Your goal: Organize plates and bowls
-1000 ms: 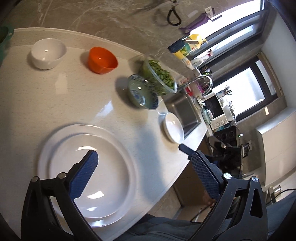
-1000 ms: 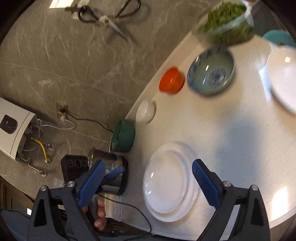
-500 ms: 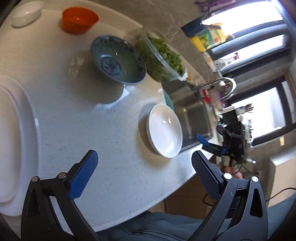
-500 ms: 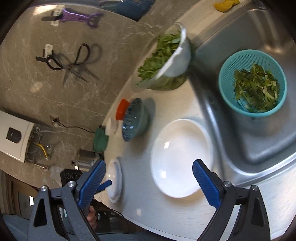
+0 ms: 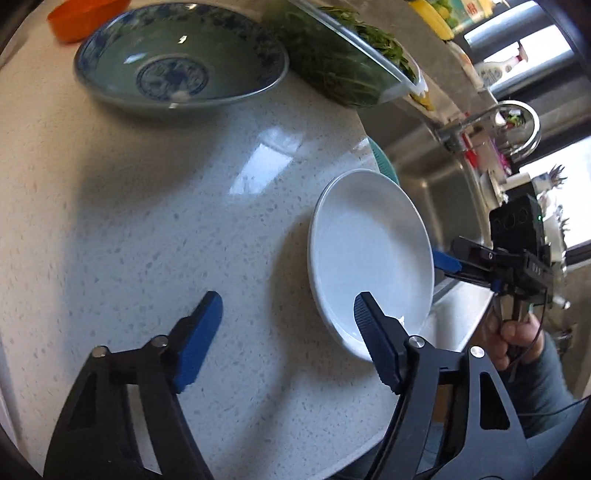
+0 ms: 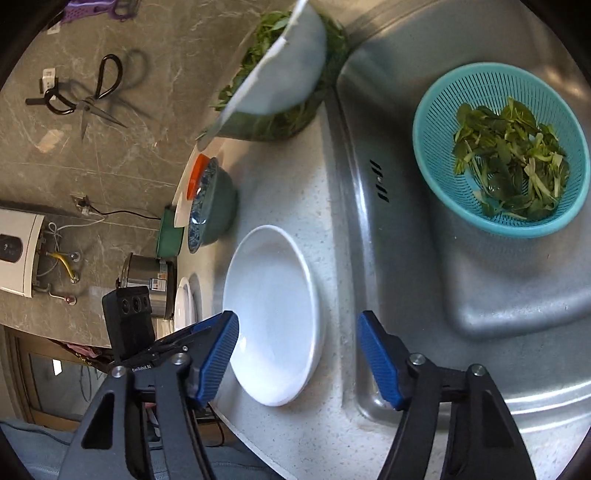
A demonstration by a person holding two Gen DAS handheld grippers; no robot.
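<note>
A small white plate lies on the speckled counter next to the sink, also in the right wrist view. My left gripper is open just above the counter, its right finger over the plate's near rim. My right gripper is open and straddles the plate's near edge; its blue fingertip shows at the plate's far side. A blue patterned bowl and an orange bowl stand behind. A stack of white plates shows far left in the right wrist view.
A glass bowl of greens stands behind the plate. The steel sink holds a teal colander of greens. A green pot and a steel pot stand at the counter's far end. Scissors hang on the wall.
Both grippers have closed in on the small white plate from opposite sides. The left view swung from the big plate stack to the small plate; the right came down low over it.
</note>
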